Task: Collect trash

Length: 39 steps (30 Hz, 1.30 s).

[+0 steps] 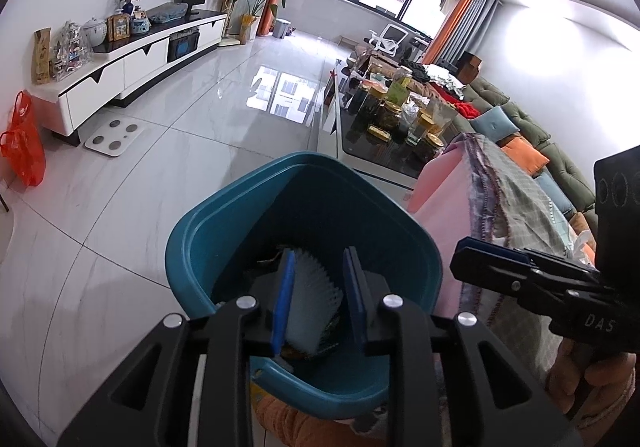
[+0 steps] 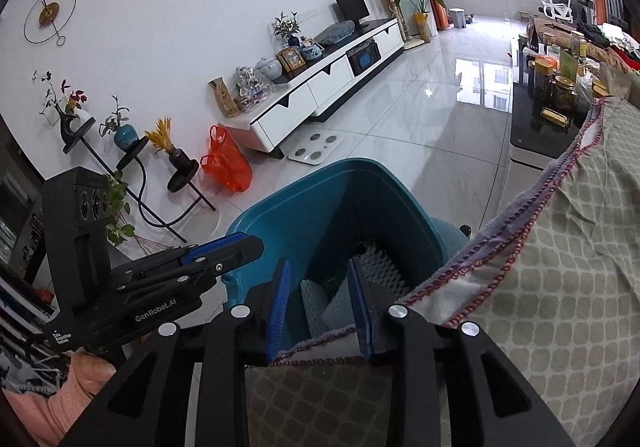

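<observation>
Both grippers hang over the teal plastic bin (image 1: 200, 247), aimed down into its mouth. Left gripper (image 1: 318, 295) has its blue pads parted, with white ribbed foam packing (image 1: 312, 299) lying between them in the bin and, as far as I can judge, not pinched. Right gripper (image 2: 322, 305) is likewise spread and carries nothing; more foam sits below it. Such a pose suits dropping rubbish from above. Just beside the bin hangs a grey checked cloth with red stitched edging (image 2: 560, 247); a white glossy tiled floor (image 1: 160, 167) lies around.
</observation>
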Tool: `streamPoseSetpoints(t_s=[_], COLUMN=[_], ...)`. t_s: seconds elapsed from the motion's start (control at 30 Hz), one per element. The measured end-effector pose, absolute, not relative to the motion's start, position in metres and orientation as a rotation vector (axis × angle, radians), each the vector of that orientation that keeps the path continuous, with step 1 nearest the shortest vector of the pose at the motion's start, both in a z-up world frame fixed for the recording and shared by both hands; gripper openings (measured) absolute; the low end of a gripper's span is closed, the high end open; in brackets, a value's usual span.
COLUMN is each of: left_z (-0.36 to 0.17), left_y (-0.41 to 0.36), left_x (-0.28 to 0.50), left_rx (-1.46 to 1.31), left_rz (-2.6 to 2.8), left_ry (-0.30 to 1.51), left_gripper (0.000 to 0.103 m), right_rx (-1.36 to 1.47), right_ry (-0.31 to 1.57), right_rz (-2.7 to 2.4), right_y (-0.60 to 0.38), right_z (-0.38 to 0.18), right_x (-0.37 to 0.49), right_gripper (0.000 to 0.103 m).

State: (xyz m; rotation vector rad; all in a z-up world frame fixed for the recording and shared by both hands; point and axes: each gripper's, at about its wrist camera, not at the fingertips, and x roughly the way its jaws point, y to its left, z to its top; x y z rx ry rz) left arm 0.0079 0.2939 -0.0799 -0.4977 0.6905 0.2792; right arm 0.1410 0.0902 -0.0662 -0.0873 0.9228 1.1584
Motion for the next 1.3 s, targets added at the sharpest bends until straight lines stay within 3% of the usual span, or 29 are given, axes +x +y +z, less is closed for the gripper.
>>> streamPoseSetpoints(t_s=[0.5, 0.97, 1.1, 1.3], left_z=[-0.041, -0.028, -0.027, -0.031], left_y=[0.239, 0.1, 0.051, -0.018], left_x=[0.002, 0.055, 0.077, 0.105], left_rx=[-0.421, -0.288, -0.235, -0.164], left_rz=[0.093, -0.285, -0.393, -0.526], left_ry=[0.592, 0.634, 0.662, 0.711], left_gripper=[0.035, 0.036, 0.041, 0.042], right_rx=[-0.02, 0.143, 0.193, 0.271], right_ry=[0.82, 0.701, 0.667, 0.623], right_rz=[1.131, 0.727, 0.571, 0.383], right_y=[0.008, -0.184, -0.24, -0.315], right_z=[-0.042, -0.025, -0.023, -0.026], right_x=[0.125, 0.128, 0.13, 0.137], right_gripper=[0.034, 0.042, 0.044, 0.044])
